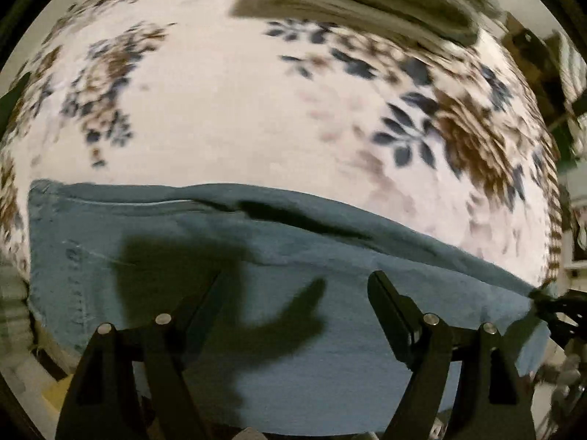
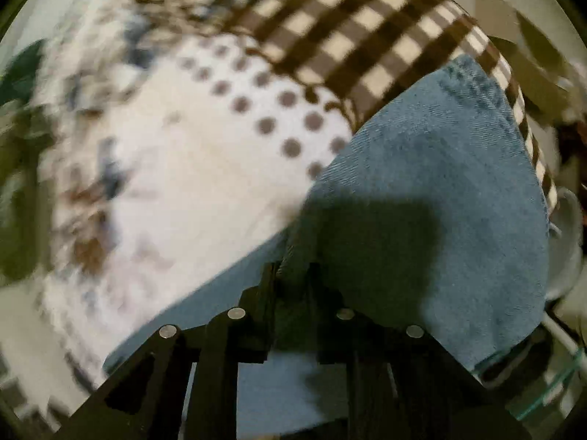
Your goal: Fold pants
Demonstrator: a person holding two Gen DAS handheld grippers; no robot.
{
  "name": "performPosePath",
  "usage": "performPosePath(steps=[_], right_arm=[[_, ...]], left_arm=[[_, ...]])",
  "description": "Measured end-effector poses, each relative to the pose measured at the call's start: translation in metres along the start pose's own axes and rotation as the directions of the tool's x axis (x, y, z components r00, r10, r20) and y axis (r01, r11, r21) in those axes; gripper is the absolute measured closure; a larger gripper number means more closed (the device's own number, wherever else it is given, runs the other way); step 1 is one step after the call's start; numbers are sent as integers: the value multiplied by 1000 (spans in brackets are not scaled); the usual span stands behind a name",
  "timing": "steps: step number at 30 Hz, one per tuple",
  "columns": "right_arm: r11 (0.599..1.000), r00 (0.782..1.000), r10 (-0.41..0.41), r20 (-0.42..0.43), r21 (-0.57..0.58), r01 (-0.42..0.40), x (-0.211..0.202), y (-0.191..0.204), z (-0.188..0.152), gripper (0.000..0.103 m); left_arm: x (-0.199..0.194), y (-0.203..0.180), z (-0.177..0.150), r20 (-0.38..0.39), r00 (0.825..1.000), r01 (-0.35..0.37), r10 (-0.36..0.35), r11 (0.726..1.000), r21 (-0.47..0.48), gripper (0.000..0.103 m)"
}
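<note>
Blue denim pants (image 1: 330, 348) lie flat on a white floral bedspread (image 1: 220, 117), their folded edge running across the left wrist view. My left gripper (image 1: 295, 282) hangs over them, open wide, with nothing between its fingers; its shadow falls on the denim. In the right wrist view the pants (image 2: 440, 168) spread to the right, up to the cover's checked border. My right gripper (image 2: 293, 269) has its jaws close together, shut on a raised fold of denim at the pants' left edge.
The bedspread (image 2: 205, 183) has a dotted patch and a brown checked border (image 2: 367, 36). A striped, blurred bundle (image 1: 348, 0) lies at the far side of the bed. Dim clutter sits beyond the bed's right edge (image 2: 565, 220).
</note>
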State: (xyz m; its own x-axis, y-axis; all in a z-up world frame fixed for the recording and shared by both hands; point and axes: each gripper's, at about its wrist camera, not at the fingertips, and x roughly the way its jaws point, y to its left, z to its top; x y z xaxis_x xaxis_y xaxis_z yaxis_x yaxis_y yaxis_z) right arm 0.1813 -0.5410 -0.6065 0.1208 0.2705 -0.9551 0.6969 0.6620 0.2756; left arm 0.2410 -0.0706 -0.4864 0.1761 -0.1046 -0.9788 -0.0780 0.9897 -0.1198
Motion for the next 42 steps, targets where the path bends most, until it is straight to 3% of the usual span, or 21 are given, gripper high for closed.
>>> performPosePath(steps=[1, 2, 4, 6, 7, 10, 14, 15, 16, 19, 23, 26, 28, 29, 31, 34, 36, 38, 39, 42], right_arm=[[1000, 999, 31, 10, -2, -31, -13, -9, -4, 56], [999, 998, 39, 57, 17, -40, -34, -27, -9, 52], [997, 986, -35, 161, 76, 23, -67, -69, -13, 46], [985, 977, -110, 181, 150, 83, -78, -106, -12, 46], [971, 980, -113, 166, 227, 73, -78, -134, -12, 46], [942, 992, 26, 121, 331, -65, -61, -175, -13, 46], [900, 975, 153, 160, 385, -205, -38, -194, -28, 47], [898, 970, 171, 175, 377, -227, -35, -190, -30, 62], [911, 973, 145, 180, 361, -202, -33, -183, -34, 87], [957, 968, 31, 251, 271, -101, -48, -158, -45, 91], [979, 937, -102, 334, 200, 35, -84, -137, -60, 91], [969, 960, -151, 235, 225, 98, -70, -158, -51, 84], [955, 985, -145, 97, 276, 114, -47, -180, -42, 63], [948, 990, -124, 69, 301, 98, -45, -186, -40, 63], [948, 988, -106, 116, 311, 65, -60, -188, -37, 62], [968, 970, -142, 197, 233, 94, -84, -164, -26, 60], [992, 978, -80, 195, 115, 58, -89, -131, -17, 60], [997, 996, 21, 92, 71, -27, -72, -91, -15, 60], [994, 996, 88, 30, 70, -89, -59, -69, -17, 60], [986, 984, 154, -93, 80, -147, -19, -14, -32, 60]], left_arm=[[2, -3, -2, -1, 1000, -5, 5, 1000, 20, 24], [3, -5, -3, -4, 1000, -5, 5, 999, 33, 24], [9, -9, -9, -19, 1000, -1, 2, 999, 50, 24], [17, -8, -13, -48, 999, 10, -8, 999, 41, 24], [22, -9, -17, -63, 998, 19, -17, 999, 35, 24], [30, -14, -27, -87, 996, 11, -7, 999, 49, 24], [39, -21, -41, -112, 994, -3, 12, 997, 81, 24], [41, -23, -44, -119, 993, -7, 18, 996, 92, 24], [42, -23, -49, -122, 992, -11, 23, 995, 100, 24], [44, -29, -56, -124, 992, -21, 37, 992, 125, 24], [45, -39, -60, -116, 992, -29, 46, 988, 149, 24], [53, -43, -59, -120, 991, -38, 57, 987, 156, 24], [60, -46, -59, -136, 989, -40, 61, 988, 151, 24], [60, -45, -55, -138, 989, -37, 57, 989, 147, 24], [60, -43, -45, -135, 989, -33, 53, 989, 147, 24], [54, -35, -46, -125, 991, -27, 46, 988, 150, 24], [52, -33, -40, -120, 992, -18, 35, 990, 137, 24], [48, -32, -37, -112, 993, -14, 27, 993, 117, 24], [40, -26, -38, -106, 994, -10, 21, 994, 109, 24], [34, -30, -31, -85, 996, -12, 19, 996, 90, 24]])
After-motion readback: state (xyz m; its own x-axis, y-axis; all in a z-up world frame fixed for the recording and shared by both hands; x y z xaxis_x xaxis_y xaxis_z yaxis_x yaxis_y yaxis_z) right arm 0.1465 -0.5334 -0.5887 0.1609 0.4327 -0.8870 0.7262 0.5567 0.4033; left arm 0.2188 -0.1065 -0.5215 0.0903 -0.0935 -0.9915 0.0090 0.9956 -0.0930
